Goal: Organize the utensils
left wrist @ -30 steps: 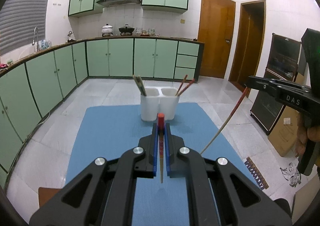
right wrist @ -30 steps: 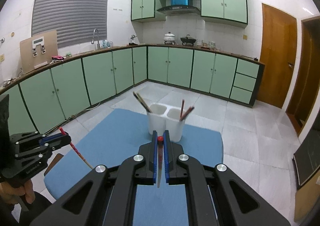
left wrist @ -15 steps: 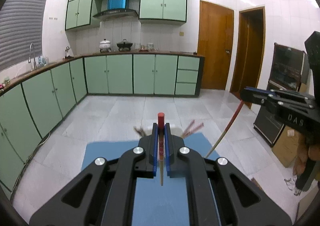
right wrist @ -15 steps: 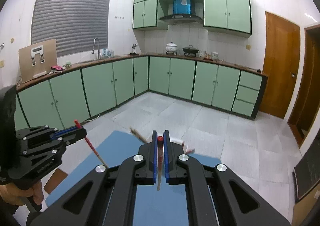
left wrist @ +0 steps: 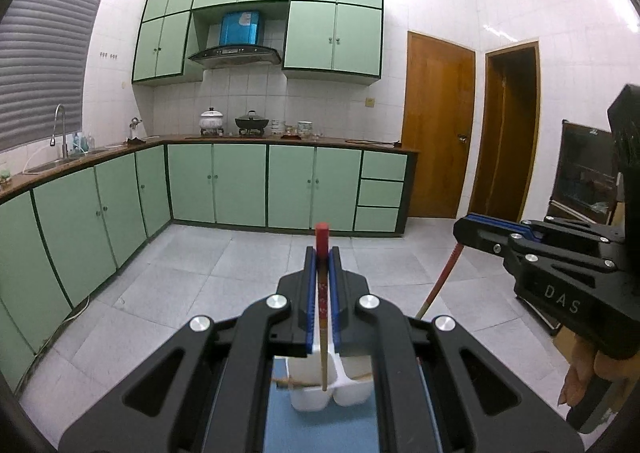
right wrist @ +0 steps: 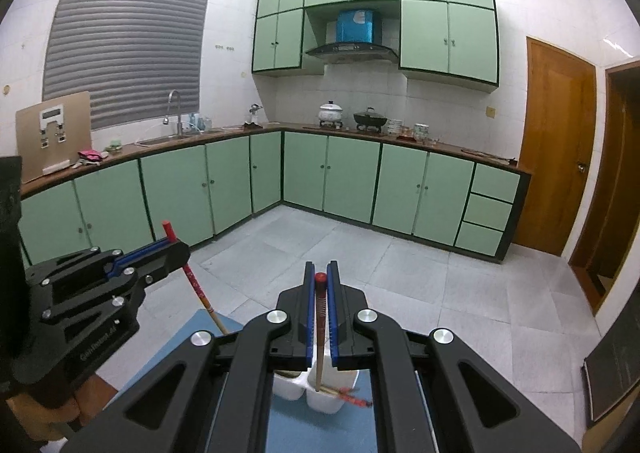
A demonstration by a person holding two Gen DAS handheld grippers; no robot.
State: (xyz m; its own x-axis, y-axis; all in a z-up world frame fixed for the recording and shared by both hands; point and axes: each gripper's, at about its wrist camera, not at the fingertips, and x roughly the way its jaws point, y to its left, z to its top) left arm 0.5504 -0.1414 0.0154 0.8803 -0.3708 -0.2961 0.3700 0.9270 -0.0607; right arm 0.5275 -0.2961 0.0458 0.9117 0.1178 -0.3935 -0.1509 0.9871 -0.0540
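Observation:
My left gripper point(left wrist: 322, 251) is shut on a red-topped chopstick point(left wrist: 323, 333) that hangs tip down over the white two-cup holder point(left wrist: 312, 399). My right gripper point(right wrist: 321, 267) is shut on a second red-topped chopstick point(right wrist: 319, 337), its tip above the holder point(right wrist: 324, 401). Each gripper also shows in the other's view, with its stick slanting down: the right gripper point(left wrist: 460, 229) at right, the left gripper point(right wrist: 178, 249) at left. Brown sticks point(left wrist: 282, 381) lie in the left cup, red ones point(right wrist: 354, 399) in the right. The grippers' arms hide most of the holder.
The holder stands on a blue mat point(right wrist: 200, 337) over a table. Beyond it are grey floor tiles, green cabinets point(left wrist: 236, 185) and two wooden doors point(left wrist: 438, 125). A hand point(left wrist: 580, 377) grips the right tool. A dark cabinet point(left wrist: 584, 169) stands at right.
Both grippers have risen and gone forward with their chopsticks. The holder has slid from the middle of each view down to under the fingers, and most of the mat is out of sight.

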